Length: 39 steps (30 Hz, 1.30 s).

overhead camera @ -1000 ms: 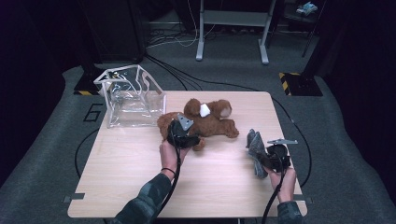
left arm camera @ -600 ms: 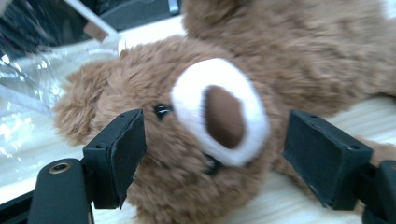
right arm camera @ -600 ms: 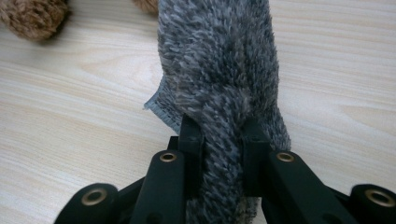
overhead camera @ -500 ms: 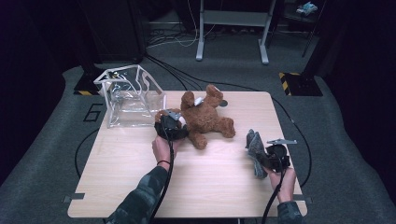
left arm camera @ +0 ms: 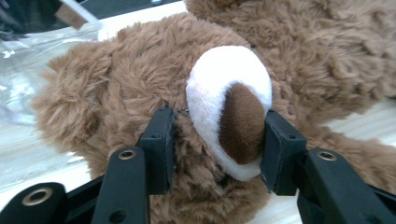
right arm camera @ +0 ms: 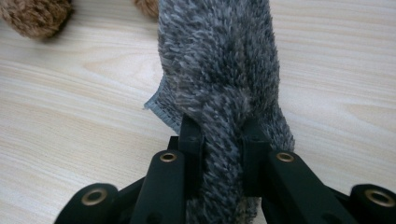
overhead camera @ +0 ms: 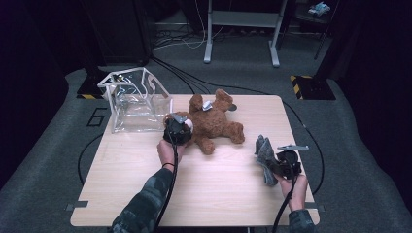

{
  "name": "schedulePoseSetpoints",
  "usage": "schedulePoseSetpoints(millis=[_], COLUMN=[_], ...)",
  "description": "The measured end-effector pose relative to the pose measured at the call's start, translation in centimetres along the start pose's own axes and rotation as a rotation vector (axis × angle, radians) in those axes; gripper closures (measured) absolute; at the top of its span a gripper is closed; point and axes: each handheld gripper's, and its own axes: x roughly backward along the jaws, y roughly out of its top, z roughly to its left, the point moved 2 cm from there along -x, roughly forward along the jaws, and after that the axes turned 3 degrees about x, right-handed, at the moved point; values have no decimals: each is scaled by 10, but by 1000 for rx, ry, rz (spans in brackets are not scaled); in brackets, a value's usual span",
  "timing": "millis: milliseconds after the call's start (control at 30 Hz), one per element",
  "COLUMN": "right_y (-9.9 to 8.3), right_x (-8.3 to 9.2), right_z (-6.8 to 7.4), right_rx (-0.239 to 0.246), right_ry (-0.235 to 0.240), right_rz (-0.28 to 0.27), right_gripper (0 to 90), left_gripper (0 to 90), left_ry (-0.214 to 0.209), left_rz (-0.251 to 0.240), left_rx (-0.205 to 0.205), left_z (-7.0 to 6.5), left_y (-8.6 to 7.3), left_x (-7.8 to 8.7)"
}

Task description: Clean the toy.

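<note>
The left tongs [left arm camera: 217, 140] are clenched on the head of the brown teddy bear [overhead camera: 214, 124]: in the left gripper view the two black jaws press into the fur on either side of the white muzzle [left arm camera: 229, 109] with its brown nose [left arm camera: 242, 122]. The jaws have just been closing, with the bear's head between them. In the high view the left tongs [overhead camera: 180, 127] sit at the bear's left end, the person's left hand [overhead camera: 167, 151] behind them. The bear lies across the middle of the wooden worktop [overhead camera: 145, 194], its limbs spread, with a small grey tag [overhead camera: 208, 105] near its top. Just beside its head stands a clear plastic box [overhead camera: 136, 99] with a white frame, at the far left of the worktop.

The right tongs [right arm camera: 222, 140] grasp a grey furry cloth [right arm camera: 219, 60], its pile bunched between the jaws and the rest lying forward on the wood. In the high view the right tongs [overhead camera: 274, 162] and the cloth [overhead camera: 265, 153] are near the right edge of the worktop, well apart from the bear, with the right hand [overhead camera: 294, 187] below them.
</note>
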Motion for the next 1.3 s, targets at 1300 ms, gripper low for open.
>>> schedulePoseSetpoints(millis=[1300], right_y=[93], right_x=[-20], right_z=[93], right_rx=[214], right_ry=[42], right_rz=[-33], right_gripper=[758], left_gripper=[458], left_ry=[-407], left_rz=[21], left_rx=[-69], left_z=[-86], left_y=[-6], left_x=[17])
